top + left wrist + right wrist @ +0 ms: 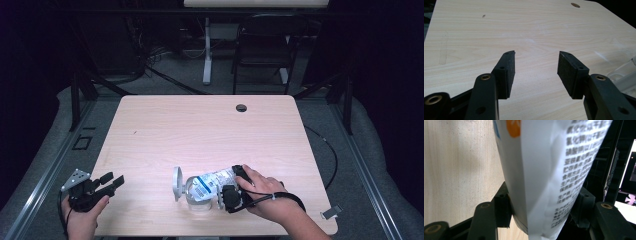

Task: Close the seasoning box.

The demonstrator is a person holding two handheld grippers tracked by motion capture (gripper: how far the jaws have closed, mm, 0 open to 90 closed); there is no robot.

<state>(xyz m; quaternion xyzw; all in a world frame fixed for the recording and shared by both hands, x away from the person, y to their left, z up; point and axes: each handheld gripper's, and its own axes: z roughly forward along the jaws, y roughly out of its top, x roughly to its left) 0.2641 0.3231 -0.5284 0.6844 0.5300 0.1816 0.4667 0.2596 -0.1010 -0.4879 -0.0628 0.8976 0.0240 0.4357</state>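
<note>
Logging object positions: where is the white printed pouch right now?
In the high view, the pouch sits near the table's front edge, right of centre, clamped in the right gripper.

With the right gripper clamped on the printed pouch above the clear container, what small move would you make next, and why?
Probably tip the pouch further toward the clear container: the right gripper grips it beside the opening, lid off. The left gripper waits open, apart.
</note>
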